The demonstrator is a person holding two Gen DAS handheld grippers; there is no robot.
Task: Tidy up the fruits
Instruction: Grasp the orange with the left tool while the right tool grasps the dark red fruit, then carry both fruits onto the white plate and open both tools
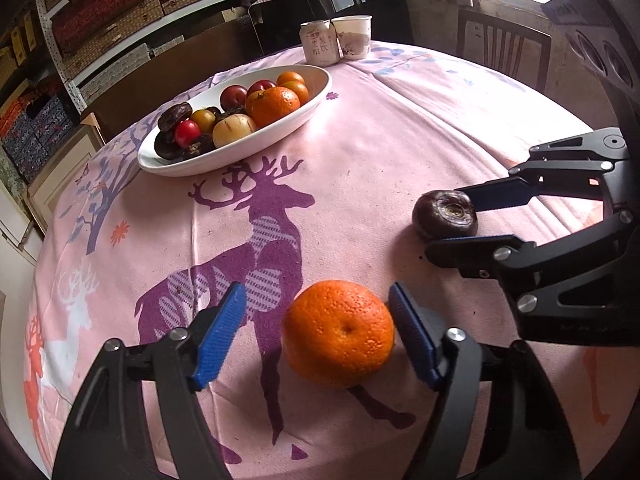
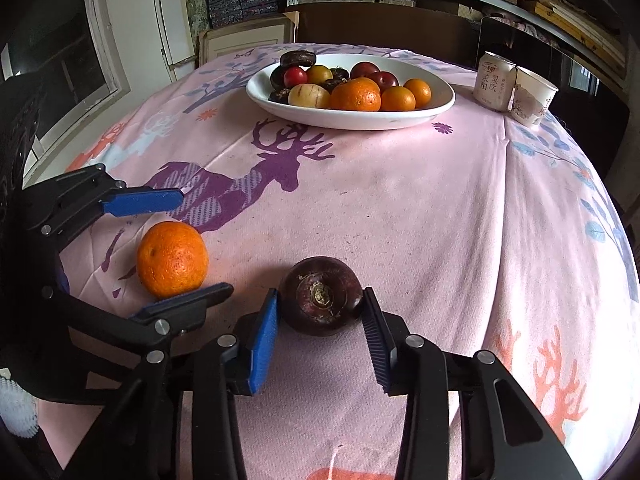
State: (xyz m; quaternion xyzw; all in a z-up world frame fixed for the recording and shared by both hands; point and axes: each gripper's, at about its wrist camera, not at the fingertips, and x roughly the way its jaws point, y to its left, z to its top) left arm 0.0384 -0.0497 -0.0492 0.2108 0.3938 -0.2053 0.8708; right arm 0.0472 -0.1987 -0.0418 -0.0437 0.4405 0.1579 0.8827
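Note:
An orange lies on the pink deer-print cloth between the blue pads of my left gripper. The right pad touches its side, the left pad stands clear, so the jaws are open around it. A dark purple-brown water chestnut rests on the cloth with my right gripper shut on it, both pads against its sides. From the right wrist view the left gripper brackets the orange at the left. The white oval dish at the far side holds several oranges, plums, tomatoes and dark chestnuts.
A drink can and a paper cup stand behind the dish, near the table's far edge. A wooden chair sits beyond the table. Shelves with boxes line the back wall. The two grippers are close together, side by side.

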